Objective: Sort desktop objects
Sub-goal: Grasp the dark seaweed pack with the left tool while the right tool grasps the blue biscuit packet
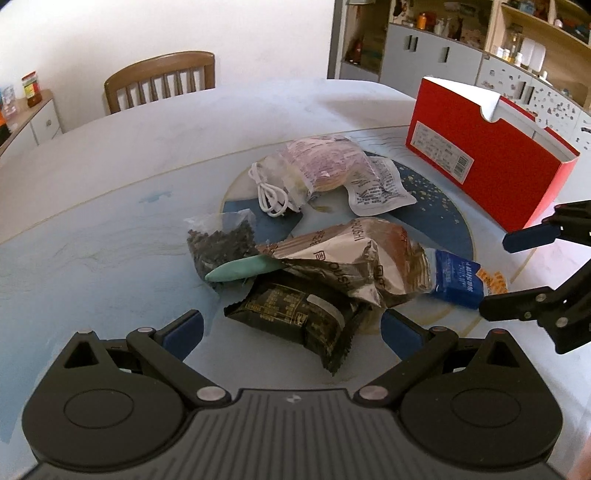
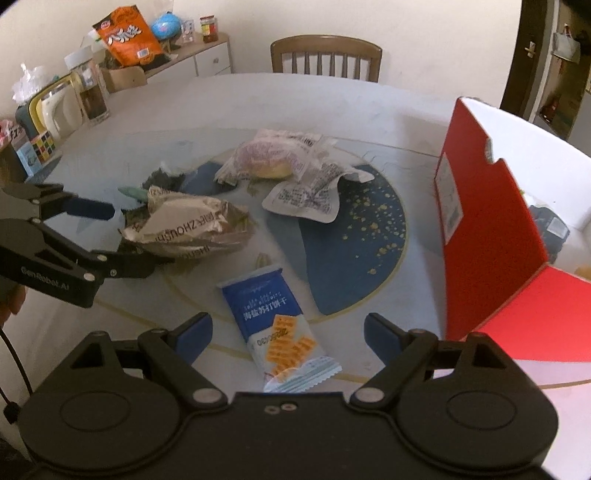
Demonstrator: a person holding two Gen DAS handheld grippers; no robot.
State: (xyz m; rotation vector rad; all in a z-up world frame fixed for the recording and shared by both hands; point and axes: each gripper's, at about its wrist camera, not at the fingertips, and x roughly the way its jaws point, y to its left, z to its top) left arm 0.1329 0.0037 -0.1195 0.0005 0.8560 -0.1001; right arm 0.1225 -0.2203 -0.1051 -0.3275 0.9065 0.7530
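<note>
A pile of packets lies on the round table. My left gripper (image 1: 291, 332) is open, its fingers on either side of a black snack packet (image 1: 299, 314). Behind it lie a silver-brown bag (image 1: 354, 258), a teal tool (image 1: 240, 271), a bag of dark bits (image 1: 221, 243), a white cable (image 1: 269, 192), a pink bread packet (image 1: 325, 162) and a white printed packet (image 1: 376, 188). My right gripper (image 2: 288, 336) is open over a blue cracker packet (image 2: 273, 317). An open red box (image 2: 491, 229) stands to the right, with a dark item inside.
A wooden chair (image 2: 327, 55) stands at the far side of the table. Jars, a cube puzzle (image 2: 42, 146) and an orange snack bag (image 2: 127, 35) sit at the table's left edge and on a sideboard. Shelving (image 1: 498, 48) lines the wall behind the red box (image 1: 487, 162).
</note>
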